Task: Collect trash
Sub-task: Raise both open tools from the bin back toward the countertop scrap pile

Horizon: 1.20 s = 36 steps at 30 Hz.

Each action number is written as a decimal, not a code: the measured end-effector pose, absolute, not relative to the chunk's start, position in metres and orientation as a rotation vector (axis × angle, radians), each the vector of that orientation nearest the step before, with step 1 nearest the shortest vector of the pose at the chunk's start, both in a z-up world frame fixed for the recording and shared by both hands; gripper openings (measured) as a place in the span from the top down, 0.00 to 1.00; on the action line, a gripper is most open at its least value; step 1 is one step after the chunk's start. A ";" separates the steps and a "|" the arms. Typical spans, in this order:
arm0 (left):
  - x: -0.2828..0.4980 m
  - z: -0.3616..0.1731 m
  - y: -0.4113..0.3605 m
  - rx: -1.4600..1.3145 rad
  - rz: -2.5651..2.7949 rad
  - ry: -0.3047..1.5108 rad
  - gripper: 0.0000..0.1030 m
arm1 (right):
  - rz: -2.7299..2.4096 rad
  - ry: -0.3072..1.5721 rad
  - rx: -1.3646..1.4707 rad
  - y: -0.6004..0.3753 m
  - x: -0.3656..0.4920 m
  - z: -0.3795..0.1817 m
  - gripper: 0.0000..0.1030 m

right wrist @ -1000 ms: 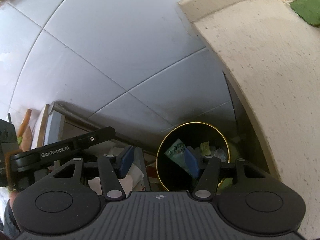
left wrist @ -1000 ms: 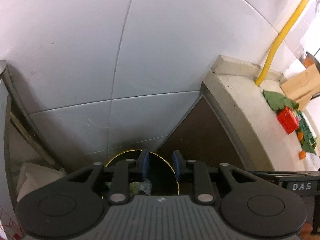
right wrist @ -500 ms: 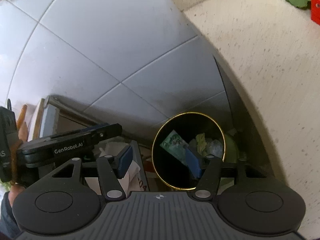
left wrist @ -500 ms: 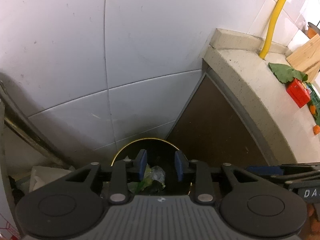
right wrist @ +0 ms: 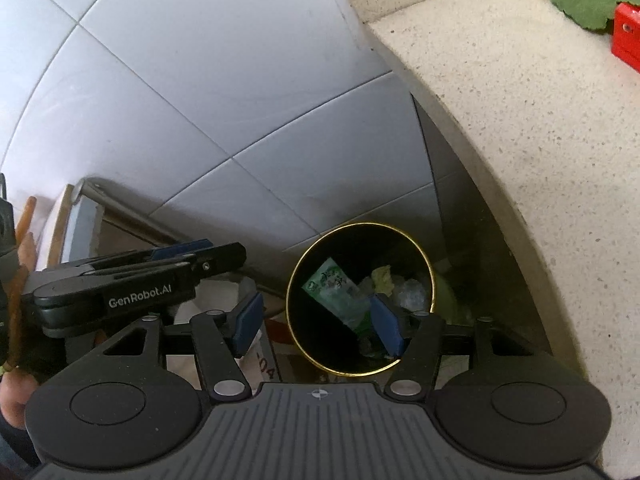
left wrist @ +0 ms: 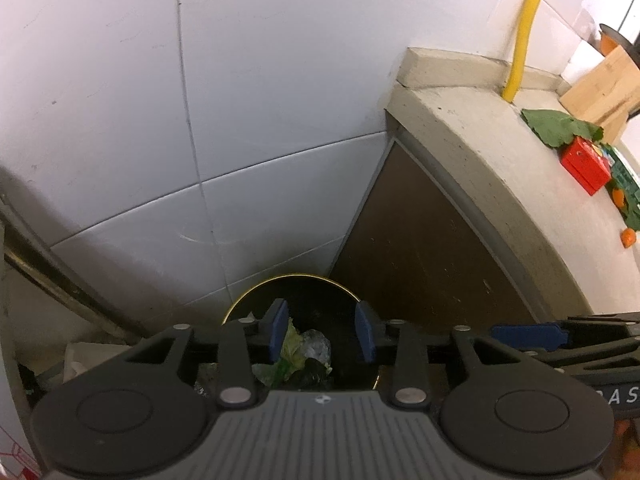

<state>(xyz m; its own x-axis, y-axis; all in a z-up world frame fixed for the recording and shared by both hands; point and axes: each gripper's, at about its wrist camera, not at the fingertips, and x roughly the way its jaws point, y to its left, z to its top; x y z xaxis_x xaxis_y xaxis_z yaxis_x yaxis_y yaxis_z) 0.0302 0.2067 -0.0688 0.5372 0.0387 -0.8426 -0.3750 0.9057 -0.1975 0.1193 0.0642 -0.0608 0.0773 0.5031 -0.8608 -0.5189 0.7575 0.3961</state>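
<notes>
Bin (left wrist: 256,294) below parted, empty left hand-held gripper (left wrist: 322,336).

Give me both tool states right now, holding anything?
Left tool: open, empty, above the black gold-rimmed round trash bin.
Right tool: open, empty, over the same bin's near rim.

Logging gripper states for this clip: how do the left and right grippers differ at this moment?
The left gripper has its blue pads set closer together; the right gripper is spread wider. The left gripper points straight down into the black bin, with both pads over its mouth; the right gripper sits off to the side, with only one pad over the bin's gold rim. Both are open and hold nothing, with trash lying in the bin below.
</notes>
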 end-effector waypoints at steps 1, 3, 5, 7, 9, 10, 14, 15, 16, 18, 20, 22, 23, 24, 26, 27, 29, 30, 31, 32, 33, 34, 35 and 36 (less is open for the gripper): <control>0.030 -0.069 0.206 -0.378 0.249 0.979 0.69 | 0.763 1.279 -0.017 0.064 0.118 -0.060 0.35; 0.031 -0.068 0.206 -0.379 0.244 0.983 0.69 | 0.761 1.271 -0.020 0.064 0.115 -0.058 0.34; 0.031 -0.069 0.206 -0.380 0.241 0.991 0.68 | 0.752 1.269 -0.031 0.063 0.114 -0.057 0.33; 0.031 -0.069 0.204 -0.373 0.238 0.996 0.68 | 0.745 1.259 -0.028 0.061 0.113 -0.054 0.33; 0.030 -0.067 0.202 -0.362 0.233 0.986 0.68 | 0.741 1.246 -0.019 0.057 0.111 -0.050 0.33; 0.030 -0.066 0.201 -0.359 0.228 0.982 0.68 | 0.740 1.238 -0.012 0.054 0.111 -0.047 0.33; 0.030 -0.065 0.198 -0.353 0.206 0.976 0.68 | 0.730 1.214 0.025 0.039 0.111 -0.038 0.33; 0.030 -0.064 0.197 -0.348 0.201 0.970 0.68 | 0.725 1.210 0.034 0.035 0.111 -0.036 0.33; 0.029 -0.063 0.196 -0.343 0.197 0.963 0.68 | 0.723 1.206 0.039 0.031 0.112 -0.034 0.32; 0.029 -0.061 0.194 -0.333 0.191 0.953 0.68 | 0.725 1.195 0.052 0.023 0.114 -0.028 0.32; 0.028 -0.060 0.194 -0.337 0.185 0.946 0.68 | 0.731 1.182 0.071 0.013 0.116 -0.021 0.32; 0.028 -0.059 0.195 -0.342 0.183 0.936 0.68 | 0.740 1.168 0.092 0.004 0.120 -0.014 0.32; 0.027 -0.058 0.195 -0.344 0.183 0.930 0.68 | 0.743 1.161 0.097 0.000 0.122 -0.010 0.31; 0.027 -0.058 0.195 -0.349 0.179 0.926 0.68 | 0.745 1.154 0.101 -0.004 0.124 -0.007 0.28; 0.028 -0.057 0.194 -0.371 0.169 0.924 0.68 | 0.750 1.142 0.105 -0.011 0.129 -0.001 0.28; 0.029 -0.056 0.192 -0.384 0.164 0.924 0.68 | 0.751 1.137 0.110 -0.015 0.131 0.000 0.28; 0.031 -0.054 0.188 -0.404 0.167 0.919 0.68 | 0.752 1.131 0.118 -0.021 0.136 0.003 0.28; 0.032 -0.053 0.185 -0.412 0.165 0.916 0.68 | 0.753 1.129 0.123 -0.025 0.138 0.004 0.28; 0.035 -0.050 0.181 -0.421 0.158 0.912 0.68 | 0.753 1.125 0.131 -0.027 0.141 0.006 0.28; 0.037 -0.047 0.177 -0.425 0.150 0.907 0.68 | 0.754 1.119 0.141 -0.029 0.143 0.007 0.28; 0.039 -0.044 0.174 -0.424 0.142 0.903 0.68 | 0.755 1.110 0.149 -0.032 0.146 0.010 0.28; 0.043 -0.040 0.170 -0.420 0.133 0.901 0.68 | 0.755 1.100 0.155 -0.036 0.148 0.013 0.28; 0.046 -0.037 0.167 -0.414 0.124 0.900 0.68 | 0.755 1.090 0.162 -0.040 0.151 0.016 0.28; 0.049 -0.033 0.163 -0.407 0.117 0.898 0.68 | 0.753 1.080 0.168 -0.044 0.153 0.019 0.28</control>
